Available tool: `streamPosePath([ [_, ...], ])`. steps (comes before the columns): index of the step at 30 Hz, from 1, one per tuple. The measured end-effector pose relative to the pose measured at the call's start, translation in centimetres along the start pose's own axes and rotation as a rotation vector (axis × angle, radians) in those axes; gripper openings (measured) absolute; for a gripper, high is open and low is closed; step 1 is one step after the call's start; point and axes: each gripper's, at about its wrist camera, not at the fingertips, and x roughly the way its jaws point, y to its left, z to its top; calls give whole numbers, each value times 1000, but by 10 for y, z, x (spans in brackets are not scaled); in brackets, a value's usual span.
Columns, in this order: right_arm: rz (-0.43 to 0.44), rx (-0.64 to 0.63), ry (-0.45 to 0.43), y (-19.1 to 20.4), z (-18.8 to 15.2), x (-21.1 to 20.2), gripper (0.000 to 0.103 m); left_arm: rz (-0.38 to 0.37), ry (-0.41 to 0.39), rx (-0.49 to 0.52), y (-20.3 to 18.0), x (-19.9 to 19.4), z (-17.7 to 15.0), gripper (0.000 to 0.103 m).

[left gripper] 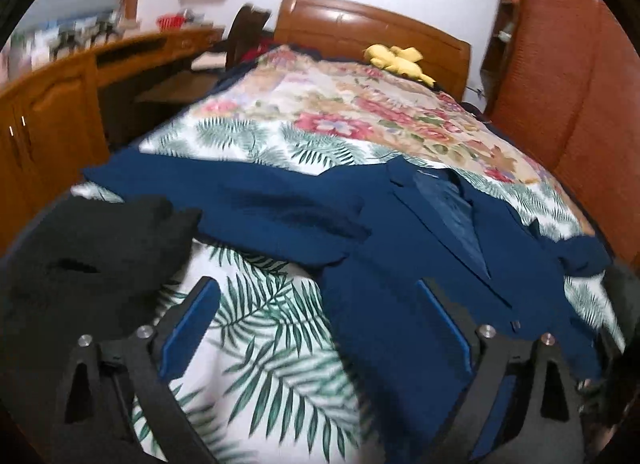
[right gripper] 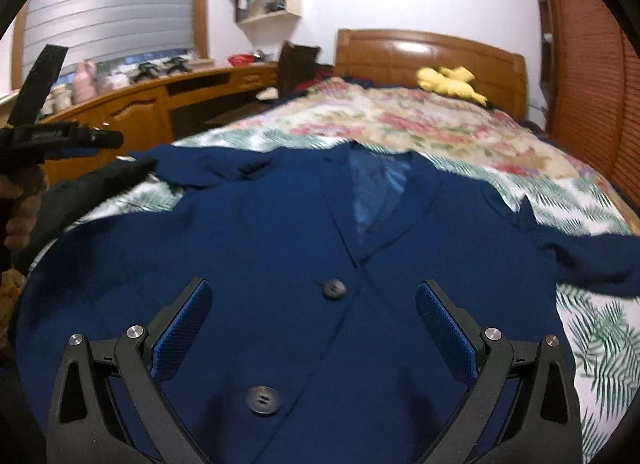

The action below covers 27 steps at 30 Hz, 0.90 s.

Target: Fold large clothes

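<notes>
Lying face-up on the bed (left gripper: 256, 328), the jacket (right gripper: 280, 248) has 2 sleeves spread. Both grippers, left (left gripper: 320, 320) and right (right gripper: 314, 324), hover wide, empty. Pinching 1 layer could drag the front askew.

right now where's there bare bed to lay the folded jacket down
Free: the palm-leaf sheet between the black garment and the blue jacket, and the floral blanket from the jacket's collar up to the yellow soft toy. Crowded: the near middle, covered by the jacket with sleeves spread both ways.
</notes>
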Motion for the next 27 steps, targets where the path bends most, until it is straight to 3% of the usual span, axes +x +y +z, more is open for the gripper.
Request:
streamPosePath([
  [6,6,14,18,-6,-3,6,103,12,78,-97,29,59,13,76],
  [11,7,14,19,-6,-5,6,103,11,135,-186,44,95,13,72],
  [17,-10,25,31,-7,-6,9,103,40,175,-263,60,118,16,58],
  [22,-8,29,31,-7,-7,9,103,33,186,-288,63,130,21,53],
  [23,-9,28,31,-6,-6,9,103,36,182,-291,64,131,22,40],
  [24,-9,28,30,-6,-7,9,103,42,184,-291,64,132,22,15],
  [25,-8,27,30,-7,-7,9,103,43,193,-289,64,135,23,6],
  [27,-8,25,31,-6,-6,10,103,49,197,-270,61,137,26,1],
])
